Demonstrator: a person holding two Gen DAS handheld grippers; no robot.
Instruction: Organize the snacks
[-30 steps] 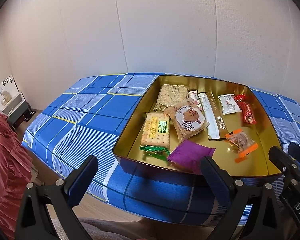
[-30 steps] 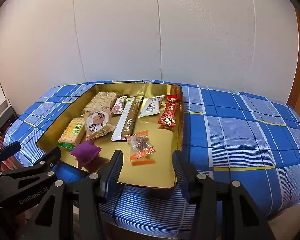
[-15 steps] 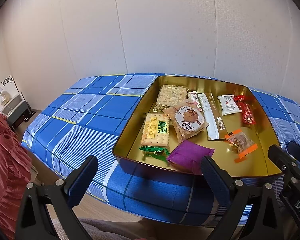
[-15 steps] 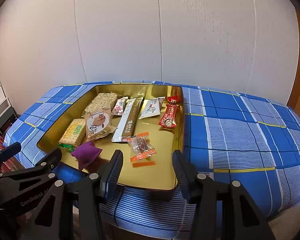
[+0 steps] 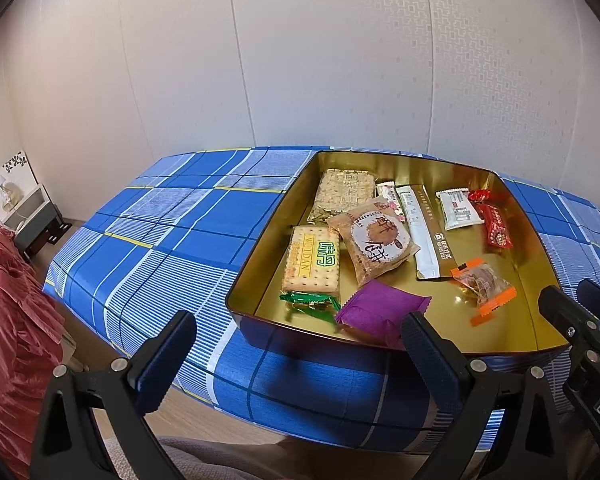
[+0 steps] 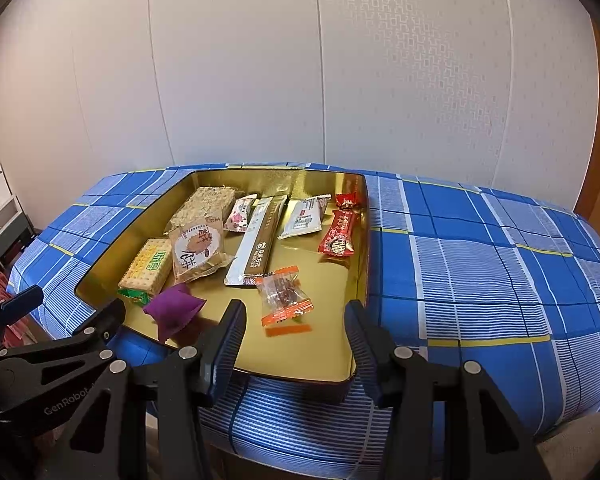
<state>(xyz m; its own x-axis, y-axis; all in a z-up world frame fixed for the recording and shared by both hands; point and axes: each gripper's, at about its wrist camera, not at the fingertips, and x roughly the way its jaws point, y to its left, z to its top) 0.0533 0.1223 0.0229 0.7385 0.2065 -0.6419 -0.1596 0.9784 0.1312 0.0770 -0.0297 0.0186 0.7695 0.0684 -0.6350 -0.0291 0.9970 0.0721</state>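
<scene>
A gold tray (image 5: pixel 520 208) (image 6: pixel 364 248) sits on a blue checked tablecloth and holds several wrapped snacks: a purple packet (image 5: pixel 380 310) (image 6: pixel 174 306), a green-edged cracker pack (image 5: pixel 314 264) (image 6: pixel 148 268), a round biscuit pack (image 5: pixel 376 240) (image 6: pixel 198 248), a long brown-white stick (image 5: pixel 424 232) (image 6: pixel 260 236), an orange-ended candy (image 5: pixel 482 286) (image 6: pixel 284 296) and a red candy (image 5: pixel 496 228) (image 6: pixel 340 232). My left gripper (image 5: pixel 296 352) is open and empty in front of the tray's near left corner. My right gripper (image 6: pixel 296 344) is open and empty before the tray's near edge.
The table (image 5: pixel 172 232) with the blue cloth stands against a white panelled wall. Red fabric (image 5: pixel 8 320) and a low shelf (image 5: pixel 32 216) are at the far left. The table's front edge drops to a wooden floor (image 5: pixel 204 420).
Both views have crept very slightly; the tray and the snacks have not moved. Both grippers remain open and empty.
</scene>
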